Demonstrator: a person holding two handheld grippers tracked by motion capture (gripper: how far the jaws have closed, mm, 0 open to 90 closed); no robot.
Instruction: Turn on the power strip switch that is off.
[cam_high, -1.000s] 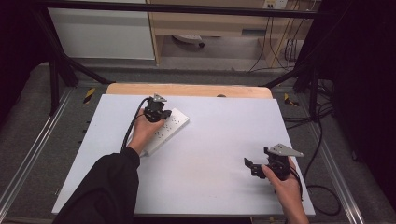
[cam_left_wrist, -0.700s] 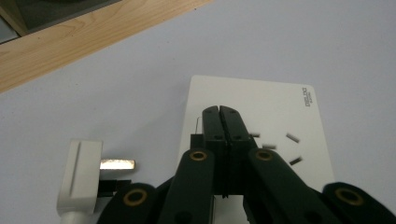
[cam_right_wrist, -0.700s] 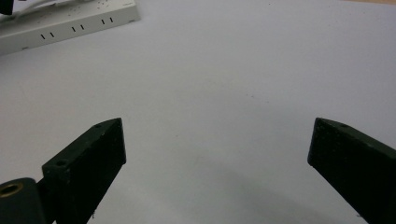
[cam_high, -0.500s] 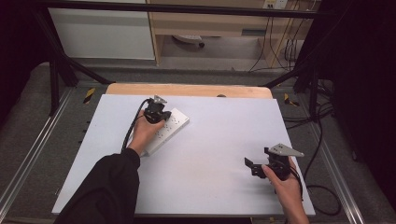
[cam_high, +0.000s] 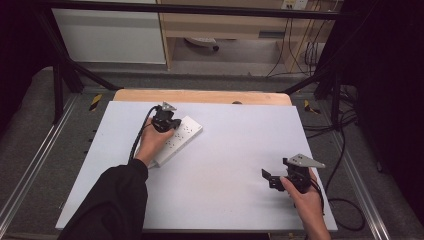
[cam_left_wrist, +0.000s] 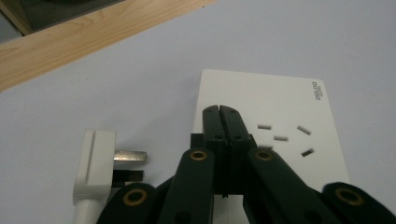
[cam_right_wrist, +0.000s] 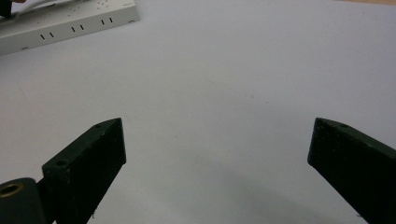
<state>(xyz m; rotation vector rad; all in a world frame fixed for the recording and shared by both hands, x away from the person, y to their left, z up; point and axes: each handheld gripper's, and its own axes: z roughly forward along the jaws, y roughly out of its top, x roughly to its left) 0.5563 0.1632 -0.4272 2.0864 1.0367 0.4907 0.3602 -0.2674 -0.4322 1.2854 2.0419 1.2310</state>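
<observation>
My left gripper (cam_left_wrist: 219, 112) has its jaws pressed together, empty, over the white power strip (cam_left_wrist: 280, 107) at the table's (cam_high: 225, 200) far left; a white plug (cam_left_wrist: 95, 168) lies beside. My right gripper (cam_right_wrist: 217, 154) is wide, empty.

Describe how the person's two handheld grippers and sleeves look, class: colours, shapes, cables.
Both the left gripper and the right gripper are black with two flat jaws, brass-coloured pivot rivets, a grey three-cornered plate on top and a trailing black cable. The left arm wears a black sleeve.
</observation>
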